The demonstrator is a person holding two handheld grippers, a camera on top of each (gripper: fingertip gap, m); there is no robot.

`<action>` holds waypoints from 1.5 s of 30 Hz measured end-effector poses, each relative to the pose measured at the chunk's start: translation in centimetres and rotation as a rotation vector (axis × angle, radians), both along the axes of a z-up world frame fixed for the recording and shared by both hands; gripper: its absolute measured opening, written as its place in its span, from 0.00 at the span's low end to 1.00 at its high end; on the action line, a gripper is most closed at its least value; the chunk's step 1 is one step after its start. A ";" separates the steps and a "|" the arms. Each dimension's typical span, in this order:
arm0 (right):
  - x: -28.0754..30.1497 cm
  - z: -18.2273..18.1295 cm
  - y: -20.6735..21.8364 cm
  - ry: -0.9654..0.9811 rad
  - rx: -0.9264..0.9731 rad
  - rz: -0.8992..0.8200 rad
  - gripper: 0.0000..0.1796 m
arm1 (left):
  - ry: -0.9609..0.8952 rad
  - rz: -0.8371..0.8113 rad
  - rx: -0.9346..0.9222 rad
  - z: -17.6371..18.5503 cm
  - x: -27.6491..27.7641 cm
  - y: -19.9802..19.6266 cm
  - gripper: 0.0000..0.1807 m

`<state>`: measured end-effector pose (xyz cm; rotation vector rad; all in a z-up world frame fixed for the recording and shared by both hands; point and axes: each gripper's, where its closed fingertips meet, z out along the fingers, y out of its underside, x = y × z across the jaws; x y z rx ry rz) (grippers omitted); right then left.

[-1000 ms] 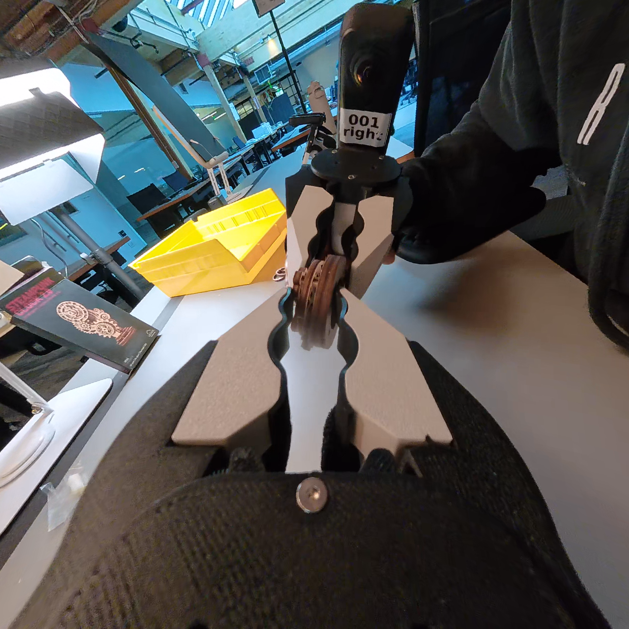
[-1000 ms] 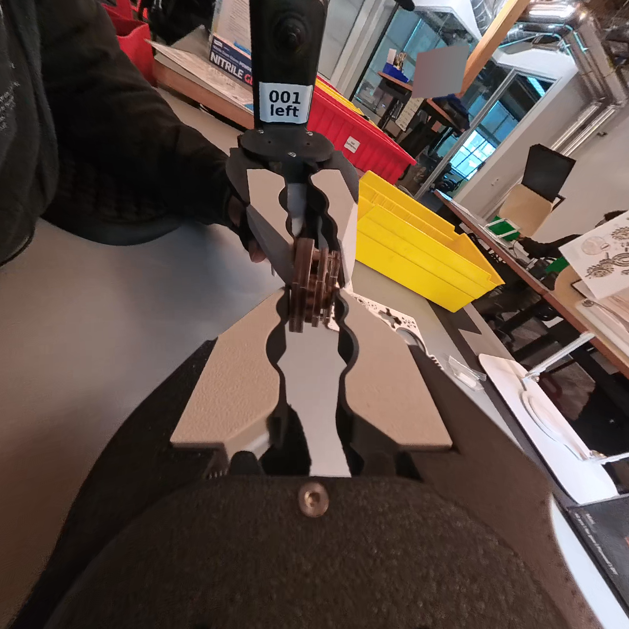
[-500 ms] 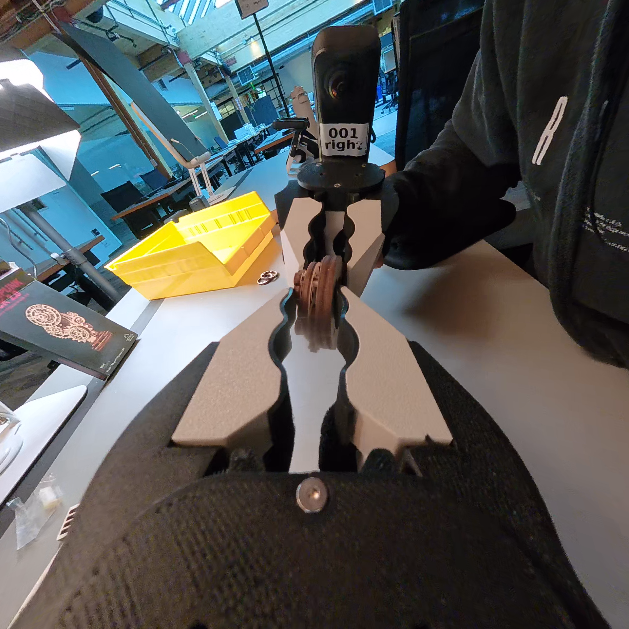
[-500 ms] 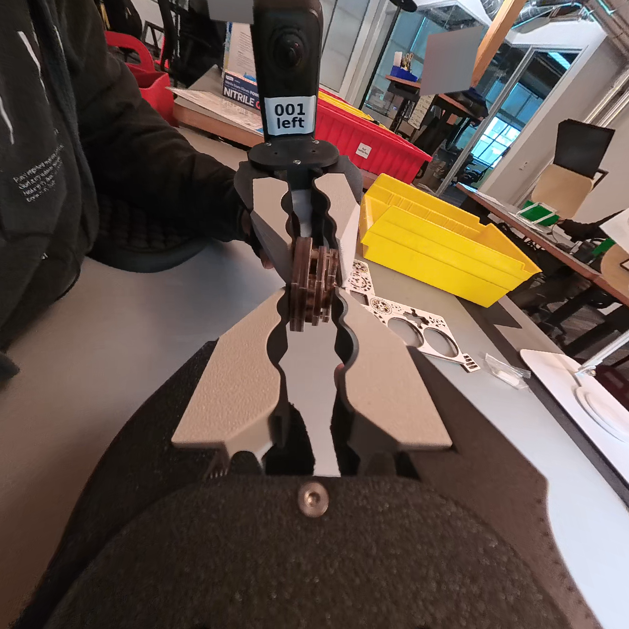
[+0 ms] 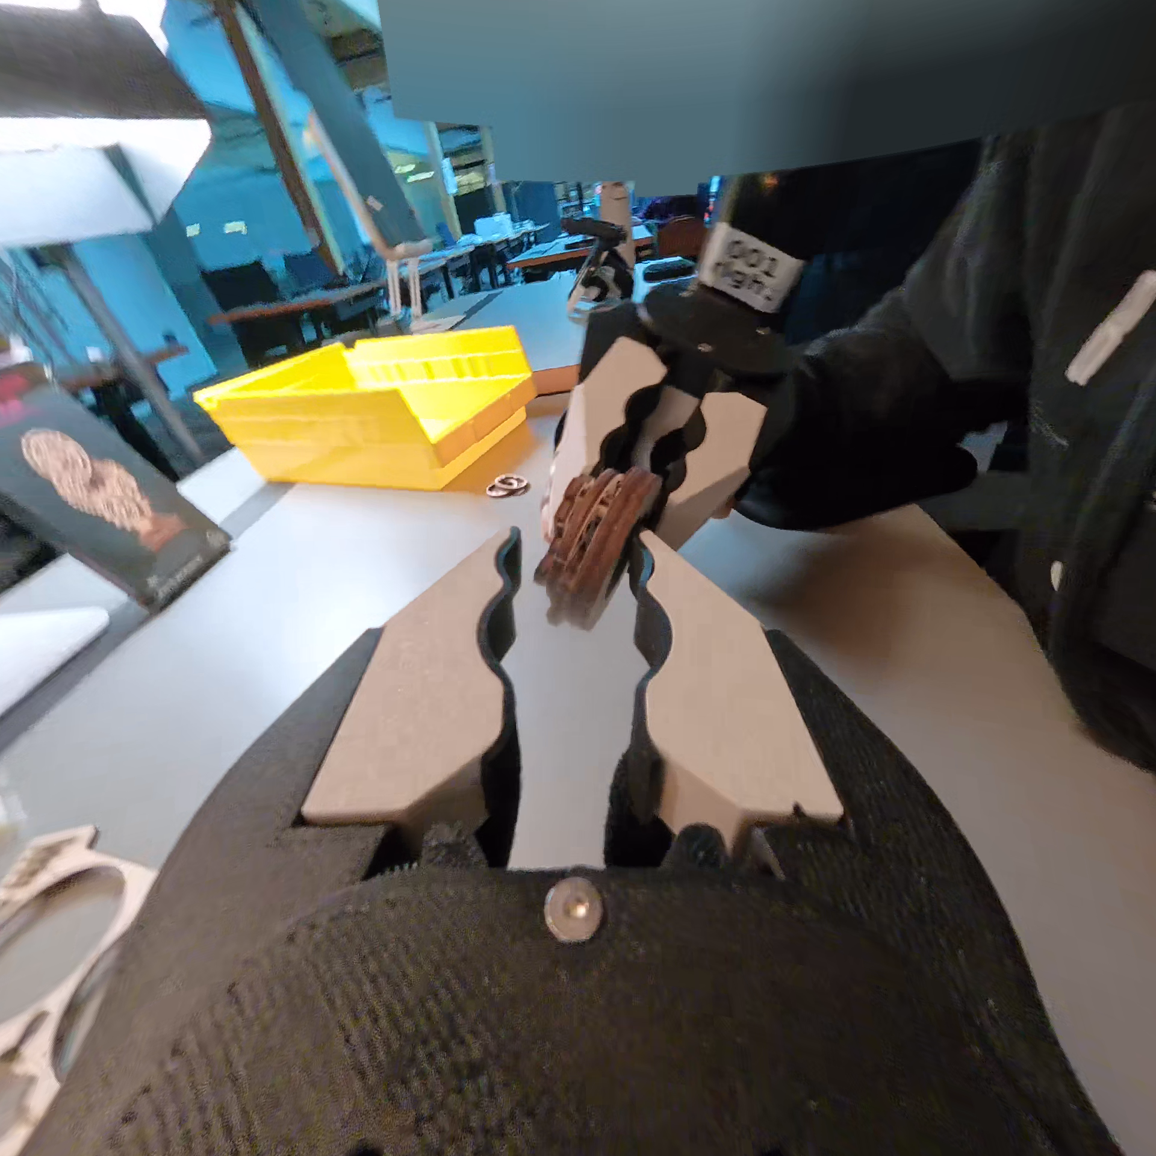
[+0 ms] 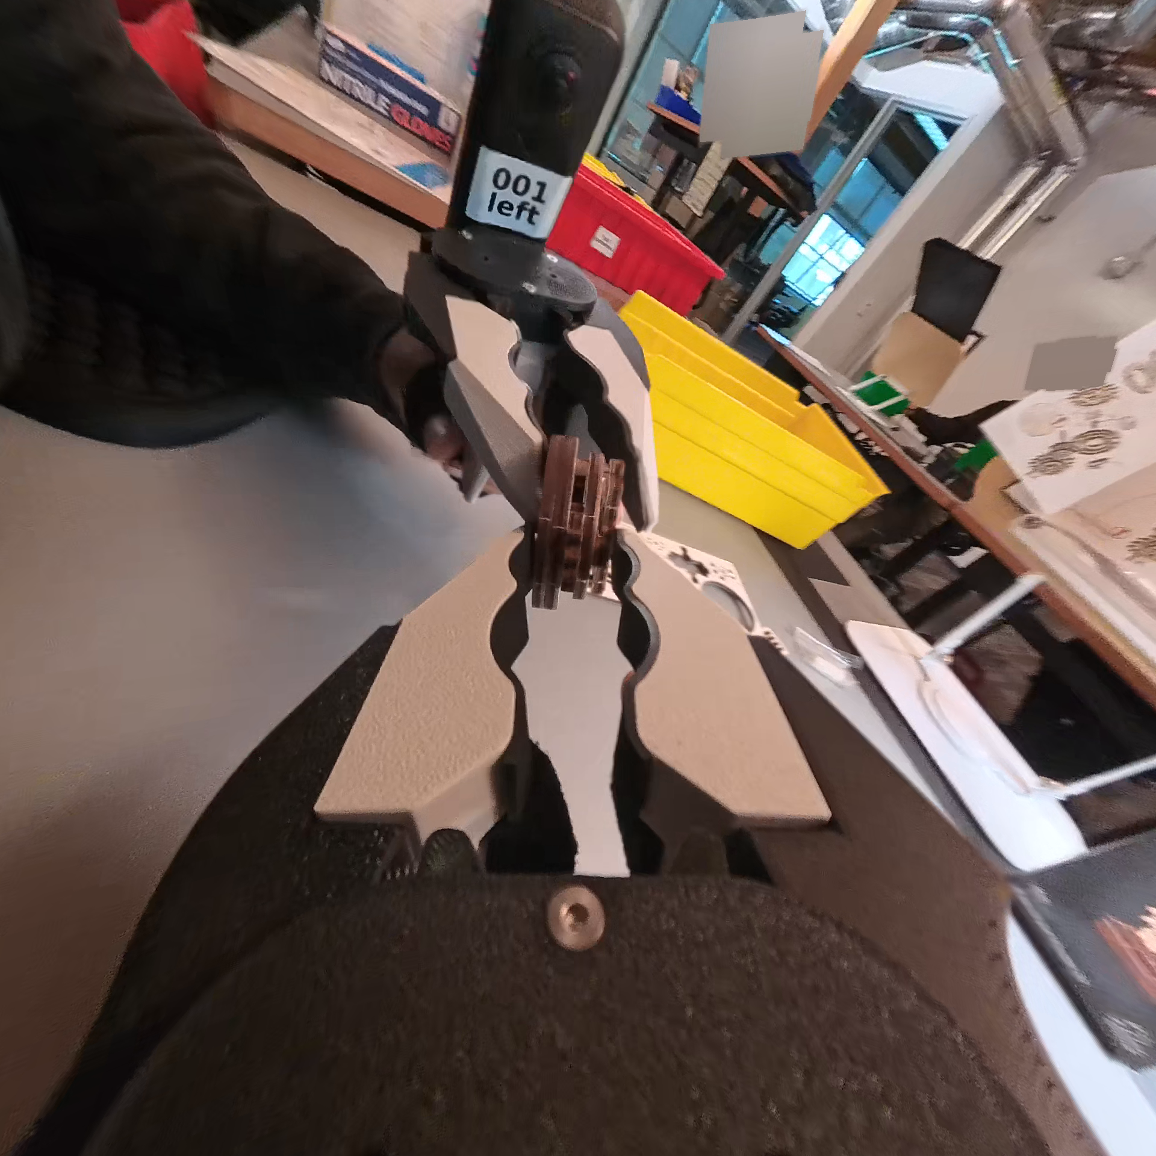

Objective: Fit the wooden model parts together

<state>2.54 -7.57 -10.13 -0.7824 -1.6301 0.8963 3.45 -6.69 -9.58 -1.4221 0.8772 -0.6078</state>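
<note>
Pinched on edge between the right tongs point(image 6: 570, 544), at centre frame: wooden model point(image 6: 575, 532), a brown stack of thin discs. Held clear above the grey surface point(image 5: 313, 563). Flat faces pressed against the two fingers, short axle line running across the frame from left to right, disc planes lined up along the fingers. In the left wrist view, leaning with the top edge toward the upper right. Spread apart around it, not gripping: left tongs point(image 5: 574, 544), one tip close beside the stack. At left behind, yellow bin point(image 5: 350, 431) with a small ring point(image 5: 508, 485) just beside it. At right, a pale cut-out sheet point(image 6: 707, 575) lying flat
</note>
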 end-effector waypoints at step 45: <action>-1.5 -9.0 2.1 -0.978 -0.167 0.041 0.00 | 0.342 0.121 -0.537 -11.0 -0.9 2.2 0.28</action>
